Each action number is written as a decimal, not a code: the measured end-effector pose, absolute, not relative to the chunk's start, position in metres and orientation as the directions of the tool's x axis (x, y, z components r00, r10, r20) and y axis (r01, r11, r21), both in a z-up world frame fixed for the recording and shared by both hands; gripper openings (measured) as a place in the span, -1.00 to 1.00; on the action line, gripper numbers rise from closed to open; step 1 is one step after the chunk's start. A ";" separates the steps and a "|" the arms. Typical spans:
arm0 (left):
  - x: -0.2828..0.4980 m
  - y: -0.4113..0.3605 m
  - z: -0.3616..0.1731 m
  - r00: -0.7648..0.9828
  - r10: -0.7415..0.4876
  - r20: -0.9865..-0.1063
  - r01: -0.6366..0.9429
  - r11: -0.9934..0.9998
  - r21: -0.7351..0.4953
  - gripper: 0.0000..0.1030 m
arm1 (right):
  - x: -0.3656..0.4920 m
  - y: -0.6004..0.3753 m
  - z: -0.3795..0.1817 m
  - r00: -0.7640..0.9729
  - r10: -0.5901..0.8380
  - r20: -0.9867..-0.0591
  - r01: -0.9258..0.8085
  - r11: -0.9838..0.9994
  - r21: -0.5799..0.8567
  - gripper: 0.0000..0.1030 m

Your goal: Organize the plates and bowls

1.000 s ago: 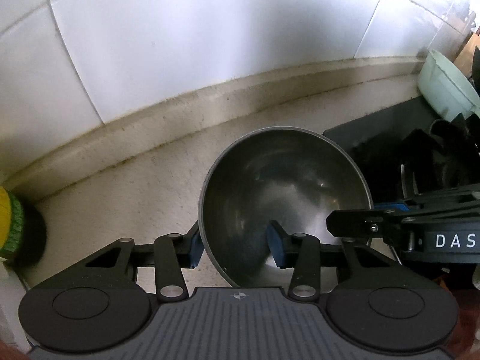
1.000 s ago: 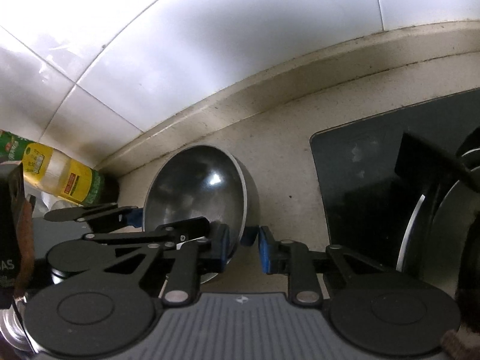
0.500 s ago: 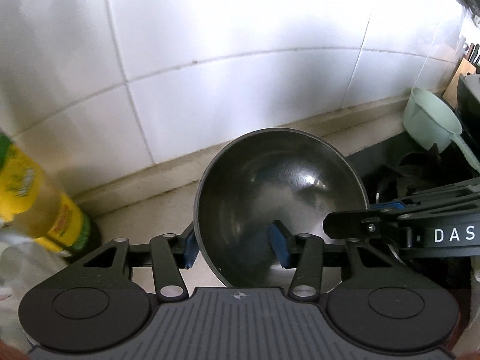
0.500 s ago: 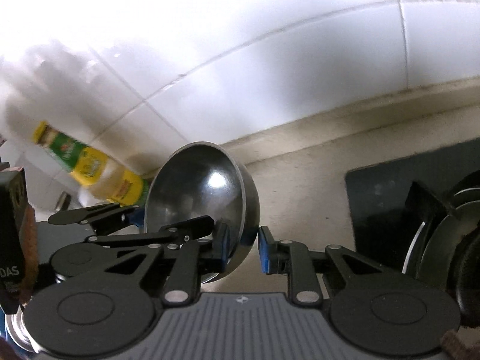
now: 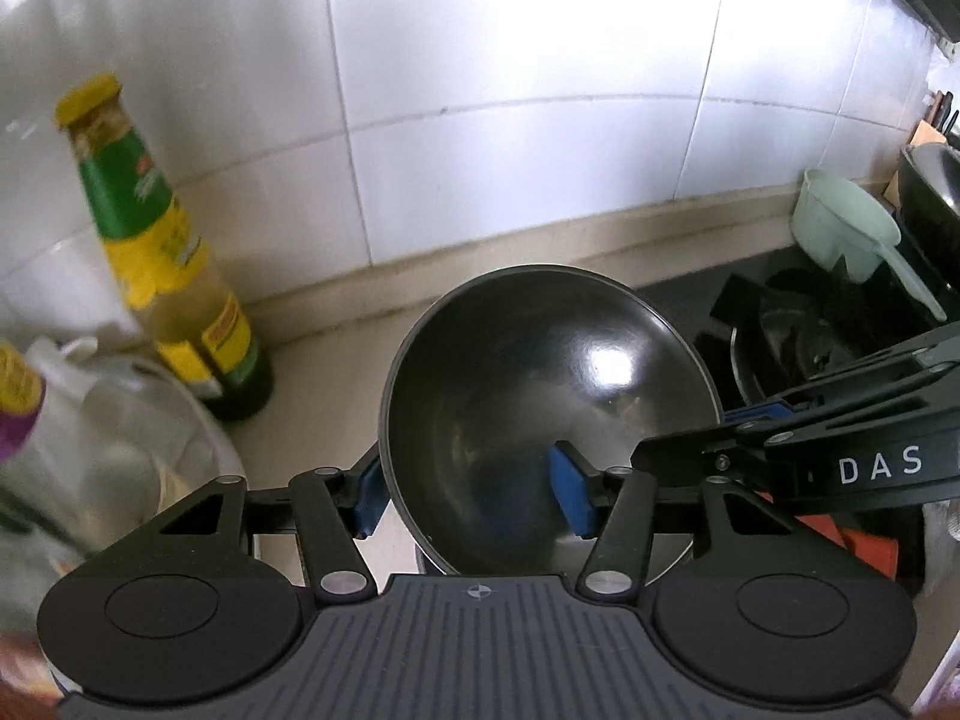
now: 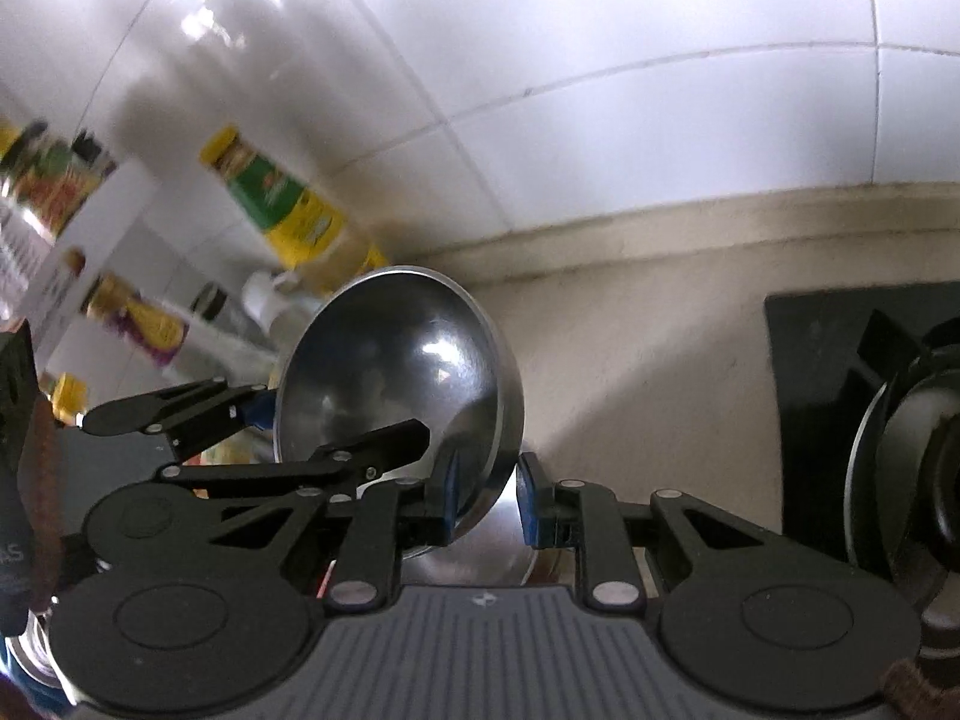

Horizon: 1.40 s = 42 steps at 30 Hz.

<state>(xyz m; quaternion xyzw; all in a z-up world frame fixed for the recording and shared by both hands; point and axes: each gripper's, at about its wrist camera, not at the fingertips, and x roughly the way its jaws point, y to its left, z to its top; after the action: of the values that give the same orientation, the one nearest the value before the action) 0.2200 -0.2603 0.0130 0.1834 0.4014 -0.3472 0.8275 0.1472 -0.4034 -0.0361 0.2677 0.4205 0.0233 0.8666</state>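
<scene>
Left wrist view: I have the steel bowl [image 5: 549, 396] tipped up on edge above the worktop [image 5: 336, 396], its hollow facing me. My left hand-held gripper [image 5: 471, 495] is clamped on its near-left rim, one pad inside; my right hand-held gripper [image 6: 486, 498] pinches the opposite rim. A sauce bottle [image 5: 159, 252] stands left, the stove [image 5: 798, 312] and a green ladle [image 5: 852, 237] right. The bowl has risen since a second ago.

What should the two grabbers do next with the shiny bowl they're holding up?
Probably carry the metal bowl a little leftward and lower it. Both the left gripper and right gripper clamp its rim, it hangs tilted above the counter, and a bottle stands close.
</scene>
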 end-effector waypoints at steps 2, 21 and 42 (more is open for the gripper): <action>0.219 -0.257 0.009 0.435 -0.417 -0.798 0.715 0.699 0.025 0.21 | 0.147 -0.400 -0.040 0.628 0.275 -0.728 0.183 0.857 0.482 -0.63; 0.217 -0.240 -0.012 0.434 -0.383 -0.815 0.709 0.704 0.047 0.20 | 0.154 -0.381 -0.052 0.550 0.229 -0.803 0.155 0.917 0.368 -0.47; 0.174 -0.192 0.002 0.440 -0.461 -0.770 0.726 0.687 0.003 0.53 | 0.142 -0.388 -0.053 0.596 0.281 -0.752 0.148 0.882 0.447 -0.30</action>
<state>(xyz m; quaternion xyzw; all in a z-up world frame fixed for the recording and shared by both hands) 0.1736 -0.1920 0.0022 0.1696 0.3905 -0.3572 0.8313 0.1423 -0.3884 -0.0527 0.2396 0.4477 0.0384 0.8606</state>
